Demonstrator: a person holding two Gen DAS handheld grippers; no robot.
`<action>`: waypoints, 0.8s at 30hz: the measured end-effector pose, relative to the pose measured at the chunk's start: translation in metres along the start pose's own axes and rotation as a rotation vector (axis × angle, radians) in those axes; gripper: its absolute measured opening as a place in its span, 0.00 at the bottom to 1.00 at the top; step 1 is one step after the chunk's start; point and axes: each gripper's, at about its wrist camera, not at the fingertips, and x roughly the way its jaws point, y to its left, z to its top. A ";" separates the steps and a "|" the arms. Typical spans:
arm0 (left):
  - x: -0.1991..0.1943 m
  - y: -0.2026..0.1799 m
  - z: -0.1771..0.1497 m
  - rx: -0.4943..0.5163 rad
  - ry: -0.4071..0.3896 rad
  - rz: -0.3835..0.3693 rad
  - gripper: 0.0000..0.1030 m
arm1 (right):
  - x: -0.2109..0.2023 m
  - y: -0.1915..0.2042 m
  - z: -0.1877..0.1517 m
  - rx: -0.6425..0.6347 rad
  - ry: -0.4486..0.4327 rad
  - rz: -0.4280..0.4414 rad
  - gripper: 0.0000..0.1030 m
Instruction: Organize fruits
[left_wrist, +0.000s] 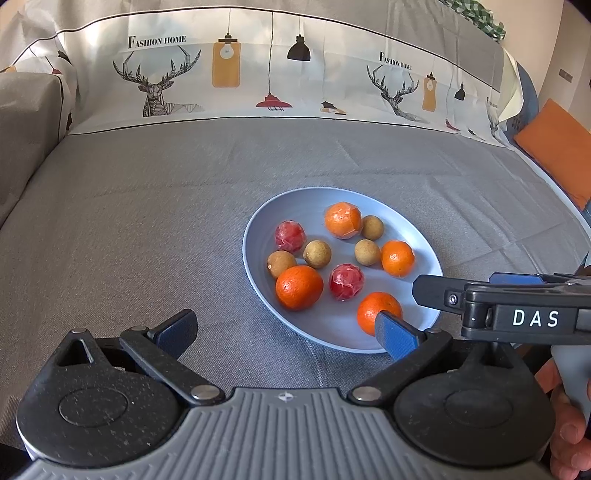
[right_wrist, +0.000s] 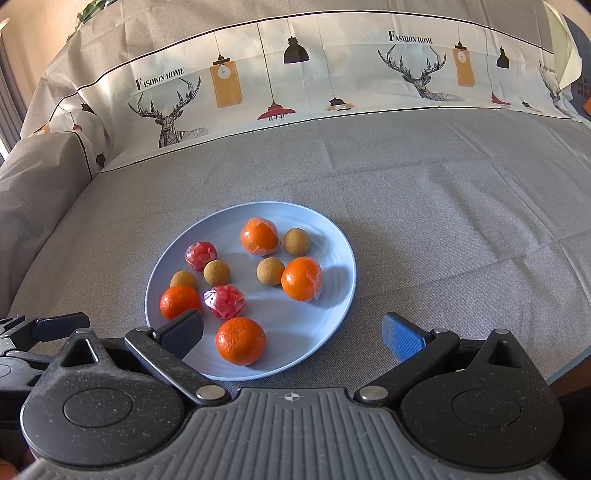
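Hovering both claws at the near edge of the pale blue plate (right_wrist: 343, 258), we hold each spread apart and empty. Oranges, wrapped red fruits and small brown longans all lie on that plate, on the grey-covered bed (right_wrist: 443, 206). Nearest is one bare orange (right_wrist: 241, 340), just ahead of the right claw (right_wrist: 293, 334) and slightly left of centre; the left claw (left_wrist: 284, 332) sits farther left.

Ahead of the gripper lies a grey cloth (right_wrist: 406, 192). Beyond it runs a white printed band (right_wrist: 295, 74) with deer and lamps. An orange cushion (left_wrist: 557, 147) sits far right.
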 end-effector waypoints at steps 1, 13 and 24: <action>0.000 0.000 0.000 0.000 0.000 0.000 0.99 | 0.000 0.000 0.000 0.001 0.001 0.000 0.99; 0.000 -0.001 0.001 0.003 -0.005 -0.005 0.99 | 0.000 0.000 0.000 0.001 0.001 0.000 0.99; -0.002 0.000 0.000 0.000 -0.023 -0.019 0.99 | -0.002 -0.001 0.002 0.005 -0.003 0.001 0.99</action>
